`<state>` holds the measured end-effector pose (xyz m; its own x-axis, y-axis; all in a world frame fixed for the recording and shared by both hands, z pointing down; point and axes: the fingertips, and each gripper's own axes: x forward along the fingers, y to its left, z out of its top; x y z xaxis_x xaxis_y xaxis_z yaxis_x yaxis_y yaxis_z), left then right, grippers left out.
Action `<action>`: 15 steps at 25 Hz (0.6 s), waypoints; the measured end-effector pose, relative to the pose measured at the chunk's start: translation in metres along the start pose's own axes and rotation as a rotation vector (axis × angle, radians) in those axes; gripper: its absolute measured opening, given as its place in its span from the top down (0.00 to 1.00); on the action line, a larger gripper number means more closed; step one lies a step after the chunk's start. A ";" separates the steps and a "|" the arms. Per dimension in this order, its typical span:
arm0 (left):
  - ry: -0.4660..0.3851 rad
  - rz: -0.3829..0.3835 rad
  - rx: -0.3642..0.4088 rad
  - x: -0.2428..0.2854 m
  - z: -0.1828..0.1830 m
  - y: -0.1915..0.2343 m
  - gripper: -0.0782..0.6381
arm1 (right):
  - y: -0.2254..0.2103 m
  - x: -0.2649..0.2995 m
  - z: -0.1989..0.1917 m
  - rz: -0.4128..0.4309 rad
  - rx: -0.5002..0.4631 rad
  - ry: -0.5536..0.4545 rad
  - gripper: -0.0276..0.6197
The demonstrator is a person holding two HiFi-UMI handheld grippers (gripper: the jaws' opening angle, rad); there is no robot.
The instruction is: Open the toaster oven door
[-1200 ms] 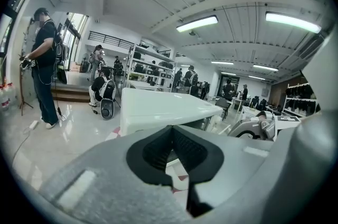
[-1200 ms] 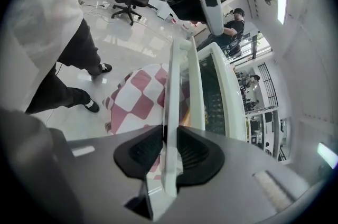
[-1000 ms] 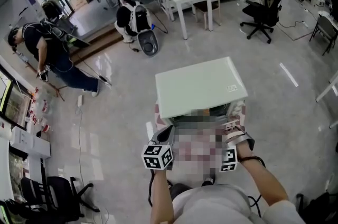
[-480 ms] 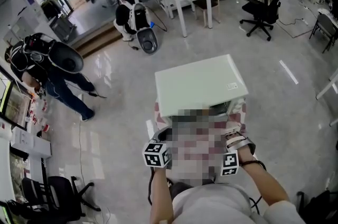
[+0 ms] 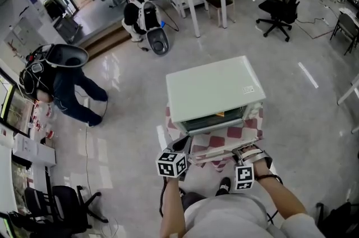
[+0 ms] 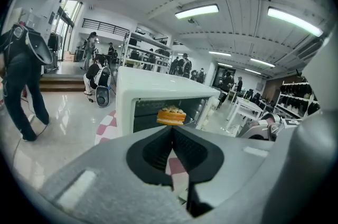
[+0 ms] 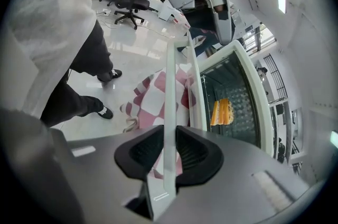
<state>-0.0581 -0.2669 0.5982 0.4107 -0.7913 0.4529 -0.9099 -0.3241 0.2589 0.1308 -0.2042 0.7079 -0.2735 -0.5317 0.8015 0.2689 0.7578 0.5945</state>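
one oven (image 5: 213, 88) sits on one checked cloth (image 5: 253, 123), its one door (image 7: 182, 96) swung down open, one cake (image 6: 171, 115) inside. two grippers: right gripper (image 7: 170, 136) easing open, pads on the handle (image 7: 169, 85); left gripper (image 6: 172, 130) pinched together, empty.

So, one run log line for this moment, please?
oven door: open | right gripper: on door handle, jaws opening | left gripper: shut, empty
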 end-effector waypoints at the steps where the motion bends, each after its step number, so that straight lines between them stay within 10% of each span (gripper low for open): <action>1: 0.014 -0.004 0.002 0.001 -0.005 -0.001 0.88 | 0.003 0.001 0.000 0.005 0.002 0.002 0.84; 15: 0.114 -0.050 -0.016 0.017 -0.045 -0.012 0.88 | 0.017 0.005 0.001 0.040 0.094 -0.031 0.83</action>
<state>-0.0379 -0.2537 0.6410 0.4607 -0.7097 0.5330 -0.8873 -0.3528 0.2972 0.1327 -0.1934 0.7220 -0.2932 -0.4895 0.8212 0.1924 0.8112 0.5522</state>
